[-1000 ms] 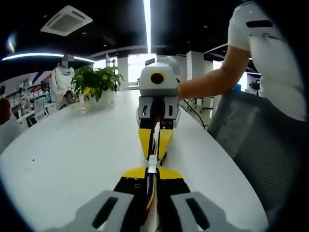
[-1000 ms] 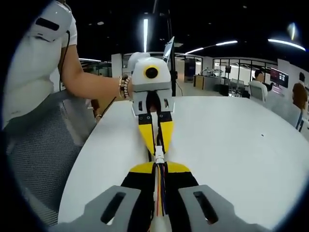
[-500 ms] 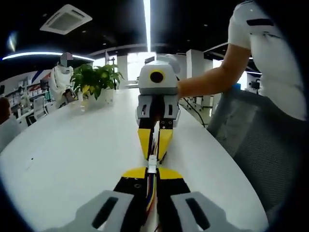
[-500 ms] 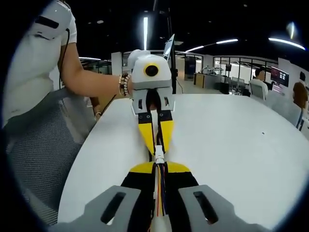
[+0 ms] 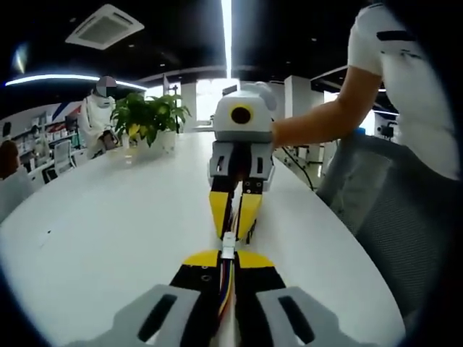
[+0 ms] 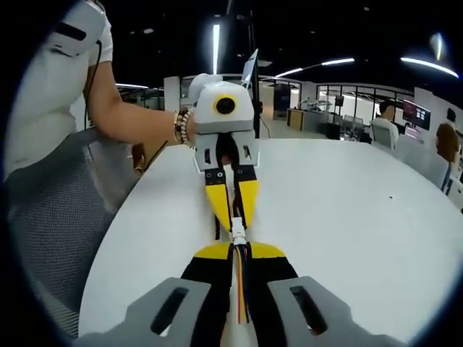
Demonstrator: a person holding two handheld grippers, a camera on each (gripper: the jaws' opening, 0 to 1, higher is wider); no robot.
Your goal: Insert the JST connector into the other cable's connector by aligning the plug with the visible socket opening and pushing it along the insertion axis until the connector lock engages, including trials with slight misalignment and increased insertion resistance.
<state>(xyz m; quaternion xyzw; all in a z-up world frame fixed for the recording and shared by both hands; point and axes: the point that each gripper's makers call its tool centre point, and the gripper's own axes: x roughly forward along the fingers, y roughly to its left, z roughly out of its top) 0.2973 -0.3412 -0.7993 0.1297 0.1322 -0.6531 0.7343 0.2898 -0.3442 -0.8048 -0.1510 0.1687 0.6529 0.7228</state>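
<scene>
Clearly the two grippers meet tip to tip above the white surface (image 5: 101,217). The left gripper (image 5: 228,262) is clamped narrow on its coloured cable (image 5: 226,285), whose white connector (image 5: 228,244) sits just at the yellow tips of the right gripper (image 6: 239,254), itself pinched on the other cable (image 6: 240,285) and small white connector (image 6: 237,233). Whether the lock has caught cannot be told. A slight tilt off the insertion axis could jam the plug, and pushing harder could let a cable slip between the jaws.
</scene>
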